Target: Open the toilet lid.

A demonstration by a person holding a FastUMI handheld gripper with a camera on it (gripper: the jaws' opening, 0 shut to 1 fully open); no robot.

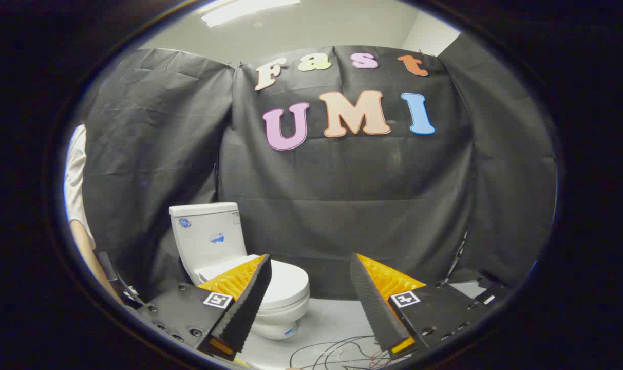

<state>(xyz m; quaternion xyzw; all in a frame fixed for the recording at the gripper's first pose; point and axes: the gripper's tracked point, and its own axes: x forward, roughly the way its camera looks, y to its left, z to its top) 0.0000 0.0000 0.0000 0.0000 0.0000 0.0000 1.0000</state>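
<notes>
The gripper (308, 267) fingers are standing apart, holding nothing. The toilet lid (285, 282) is lying closed beyond them. Loose cables (337, 354) on the floor are risking a snag.

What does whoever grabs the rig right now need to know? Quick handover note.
Gripper: open, holding nothing, in the air short of the toilet.
Toilet: on the floor against the black booth wall, beyond the fingers, partly behind the left one.
Lid: down, closed over the bowl, untouched.
Cables lie loose on the floor just ahead of the fingers.
Done: nothing yet.
Left: close in, probably catch the lid's front edge, swing it up toward the tank.
</notes>
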